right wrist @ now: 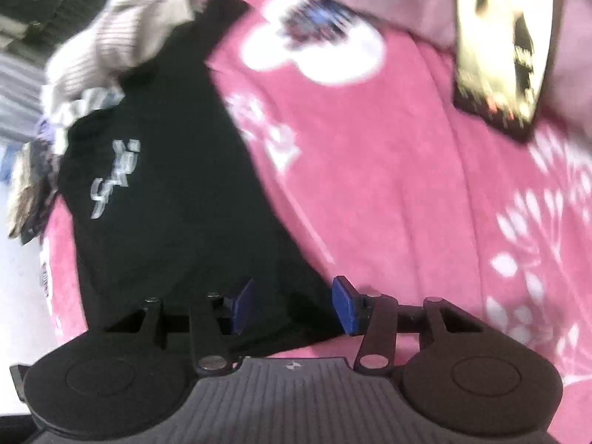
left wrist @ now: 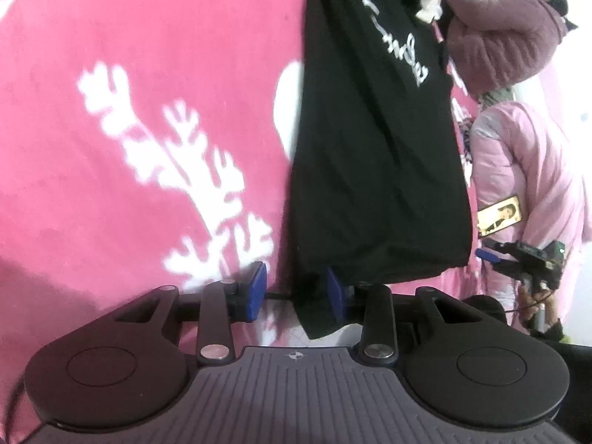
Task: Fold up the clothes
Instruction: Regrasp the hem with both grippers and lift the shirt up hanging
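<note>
**Hem could slip both jaws**

The pink bed (left wrist: 129, 55) carries the black shirt (left wrist: 373, 148), running lower centre to upper right. Left gripper (left wrist: 296, 298) and right gripper (right wrist: 292, 305) straddle its near hem, jaws apart, unclamped; closing shallow could lose the edge.

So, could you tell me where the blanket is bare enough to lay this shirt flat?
The pink blanket is free on one side of the black shirt, around the white leaf print. The shirt's far end is crowded by a heap of clothes.
</note>
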